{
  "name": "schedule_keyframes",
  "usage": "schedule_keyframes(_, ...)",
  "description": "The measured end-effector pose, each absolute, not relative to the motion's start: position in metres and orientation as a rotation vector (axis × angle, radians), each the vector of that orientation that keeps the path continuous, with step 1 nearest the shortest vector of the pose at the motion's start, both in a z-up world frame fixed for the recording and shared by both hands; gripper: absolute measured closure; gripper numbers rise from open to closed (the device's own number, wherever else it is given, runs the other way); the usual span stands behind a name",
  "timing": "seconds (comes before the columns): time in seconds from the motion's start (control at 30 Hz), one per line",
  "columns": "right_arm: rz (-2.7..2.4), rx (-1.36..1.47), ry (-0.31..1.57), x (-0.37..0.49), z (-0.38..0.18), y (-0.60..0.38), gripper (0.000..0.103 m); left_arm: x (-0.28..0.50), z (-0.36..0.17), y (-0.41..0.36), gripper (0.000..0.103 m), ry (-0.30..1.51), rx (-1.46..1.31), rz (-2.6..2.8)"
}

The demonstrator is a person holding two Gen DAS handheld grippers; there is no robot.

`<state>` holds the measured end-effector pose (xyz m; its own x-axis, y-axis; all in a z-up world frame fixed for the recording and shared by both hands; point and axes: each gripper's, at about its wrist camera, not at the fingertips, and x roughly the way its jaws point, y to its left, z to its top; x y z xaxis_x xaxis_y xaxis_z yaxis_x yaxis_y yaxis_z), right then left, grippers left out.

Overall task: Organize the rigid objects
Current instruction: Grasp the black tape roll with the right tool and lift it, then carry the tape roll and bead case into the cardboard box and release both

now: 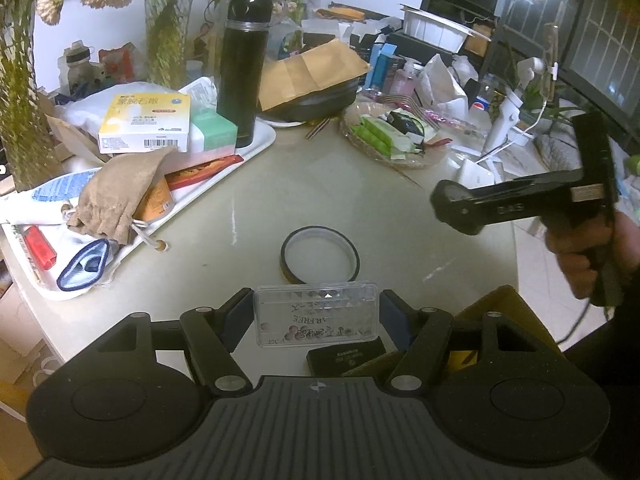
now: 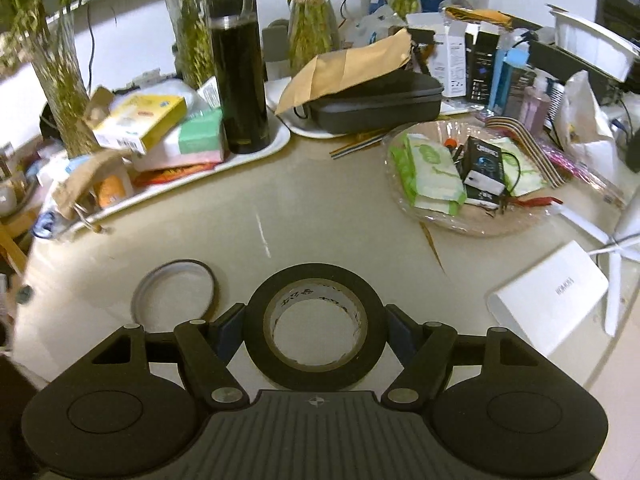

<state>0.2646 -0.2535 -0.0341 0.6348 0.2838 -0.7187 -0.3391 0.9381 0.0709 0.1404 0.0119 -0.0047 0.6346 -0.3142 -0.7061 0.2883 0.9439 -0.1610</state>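
Rigid items in hand: a black tape roll point(image 2: 316, 326) in the right claw point(image 2: 316, 328), a clear plastic case point(image 1: 317, 314) in the left claw point(image 1: 318, 316).

Counter point(image 1: 304, 184): pale, glossy, bare in the middle, crowded round the edges. White tray point(image 1: 260, 148) on its left side carries a tall black flask point(image 1: 242, 68), boxes and a cloth pouch point(image 1: 116, 196). Wicker basket point(image 2: 472, 224) on the right holds green packets and a small black box.

Right claw: fingers pinch the tape roll across its outer rim, one pad on each side, hole facing the camera. Roll appears lifted clear of the counter. Judged stiff under this squeeze, moderately light, matte surface, so slip is unlikely. The grip across the full width looks sound.

Left claw: pads press on the two short ends of the clear case, held flat, printed side up. Case judged light, hard and slick; thin walls could crack or pop out if squeezed harder. End-to-end hold is the sensible one.

Thin tape ring point(image 1: 320, 254): lies flat on the counter just beyond the case, untouched. Judged very light and easily bent; best taken across the rim, gently.

Small dark box point(image 1: 346, 356) sits under the left claw, beside a yellow carton point(image 1: 500, 312).
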Motion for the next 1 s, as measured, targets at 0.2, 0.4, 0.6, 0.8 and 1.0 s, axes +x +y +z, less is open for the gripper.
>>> schedule_keyframes(0.2, 0.364, -0.077, 0.791, 0.232, -0.011, -0.251, 0.028, 0.128, 0.009, 0.002, 0.036, 0.802, 0.006, -0.355)
schedule_keyframes(0.4, 0.395, -0.079, 0.772, 0.198, 0.006, -0.249, 0.028, 0.111, 0.021, -0.009, 0.036, 0.794, 0.034, -0.373)
schedule_keyframes(0.6, 0.402, -0.053, 0.772, 0.171, 0.013, -0.254, 0.028, 0.095, 0.024, -0.018, 0.036, 0.815, 0.057, -0.391)
schedule_keyframes(0.8, 0.422, -0.042, 0.773, 0.146, 0.017, -0.255, 0.028, 0.083, 0.019, -0.024, 0.036, 0.864, 0.076, -0.406)
schedule_keyframes(1.0, 0.432, -0.029, 0.771, 0.126, 0.019, -0.257, 0.028, 0.072, 0.01, -0.031, 0.036, 0.933, 0.102, -0.409)
